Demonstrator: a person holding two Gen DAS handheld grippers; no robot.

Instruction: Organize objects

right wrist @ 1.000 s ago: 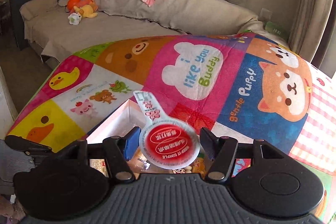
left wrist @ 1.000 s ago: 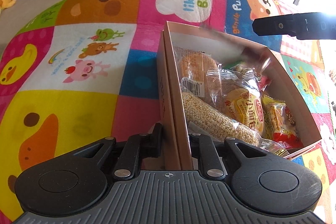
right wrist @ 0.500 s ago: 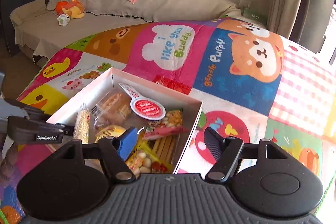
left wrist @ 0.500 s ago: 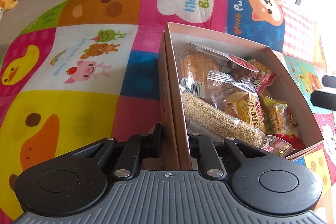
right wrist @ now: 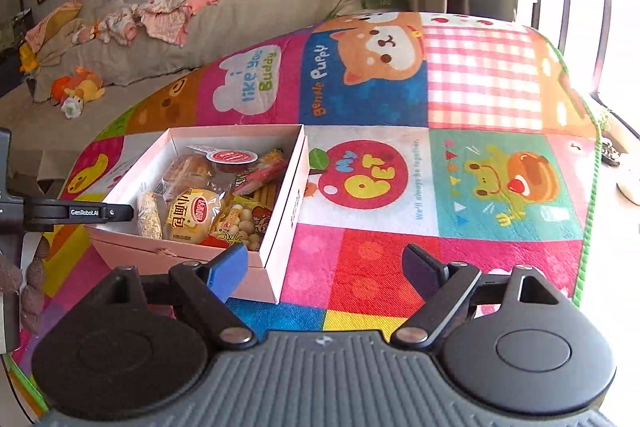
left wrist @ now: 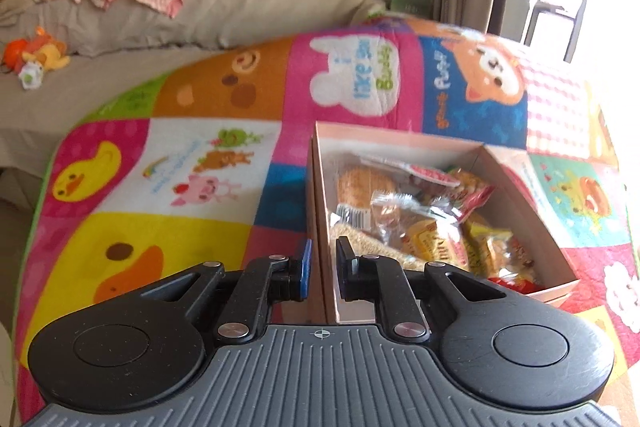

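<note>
The left gripper (left wrist: 320, 269) is clamped on the box's (left wrist: 524, 215) near-left wall. Snack packets (left wrist: 424, 223) fill the box, which sits on the mat (left wrist: 160, 163).

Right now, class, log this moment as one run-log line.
left gripper: shut on pink cardboard box wall | right gripper: open, empty, jaws just widened | red-lidded jelly cup: in box

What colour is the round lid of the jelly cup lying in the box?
Red with a white rim, on the jelly cup in the box; clearest in the right wrist view.
</note>
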